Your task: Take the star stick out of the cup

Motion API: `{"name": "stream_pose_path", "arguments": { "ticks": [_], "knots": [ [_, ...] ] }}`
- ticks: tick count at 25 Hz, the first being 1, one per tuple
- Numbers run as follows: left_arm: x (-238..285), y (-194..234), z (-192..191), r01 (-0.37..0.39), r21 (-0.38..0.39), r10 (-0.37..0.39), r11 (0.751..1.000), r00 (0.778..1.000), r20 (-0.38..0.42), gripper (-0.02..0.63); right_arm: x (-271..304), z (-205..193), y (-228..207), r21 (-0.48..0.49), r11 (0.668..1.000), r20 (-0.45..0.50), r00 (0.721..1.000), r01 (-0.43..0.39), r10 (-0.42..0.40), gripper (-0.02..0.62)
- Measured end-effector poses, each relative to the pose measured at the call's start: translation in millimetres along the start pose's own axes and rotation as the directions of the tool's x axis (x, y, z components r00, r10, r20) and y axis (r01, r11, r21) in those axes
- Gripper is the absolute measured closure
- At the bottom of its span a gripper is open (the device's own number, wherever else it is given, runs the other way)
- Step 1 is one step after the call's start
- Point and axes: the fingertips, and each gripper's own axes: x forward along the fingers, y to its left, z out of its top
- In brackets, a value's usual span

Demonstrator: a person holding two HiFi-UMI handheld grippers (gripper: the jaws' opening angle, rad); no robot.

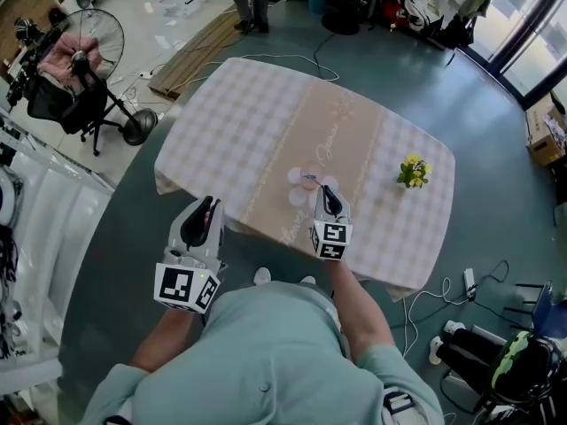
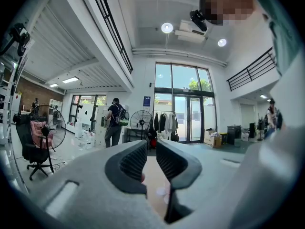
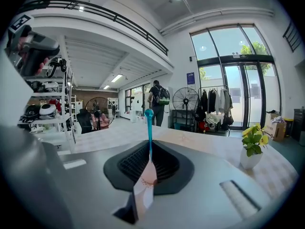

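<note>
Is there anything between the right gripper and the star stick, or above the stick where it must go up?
Nothing visible. The right gripper is shut on the star stick, and the space above the stick is free.

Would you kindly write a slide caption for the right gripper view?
Right gripper shut on a thin blue stick; yellow flowers beyond.

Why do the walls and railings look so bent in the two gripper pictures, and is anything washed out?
Left gripper view: the wide-angle lens bows the railing and blackens the corners; ceiling lamps flare white. Right gripper view: same bulge, bright windows right of the star stick. Head view: lines stay straighter, daylight is even on the table, only the pale floor at upper left washes out.
</note>
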Motion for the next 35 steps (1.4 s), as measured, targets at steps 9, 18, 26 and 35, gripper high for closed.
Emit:
{"name": "stream_pose_path", "arguments": {
  "ticks": [9,18,26,35],
  "knots": [
    [2.3,-2.0,1.5,0.011,-0.013,-0.011,1.000,1.000,-0.001,0.548,-10.0,9.1,0.4,-0.037,0.999,0.006,1.000,-0.015,0.015,0.583],
    [6.9,-6.4,1.2,0.033,-0.008,-0.033,0.999,0.999,-0.002,0.548,-17.2,28.3,-1.1,-0.038,0.999,0.042,0.999,-0.022,0.024,0.583],
    [8.3,-8.7,-0.4,0.038,-0.013,-0.038,0.999,0.999,-0.003,0.548,-24.5,44.5,5.2,-0.050,0.998,0.074,0.997,-0.035,0.039,0.583],
    [10.0,-11.6,-1.3,0.050,-0.019,-0.050,0.999,0.999,-0.003,0.548,-39.3,77.1,3.1,-0.048,0.999,0.133,0.991,-0.019,0.025,0.583]
  ]
}}
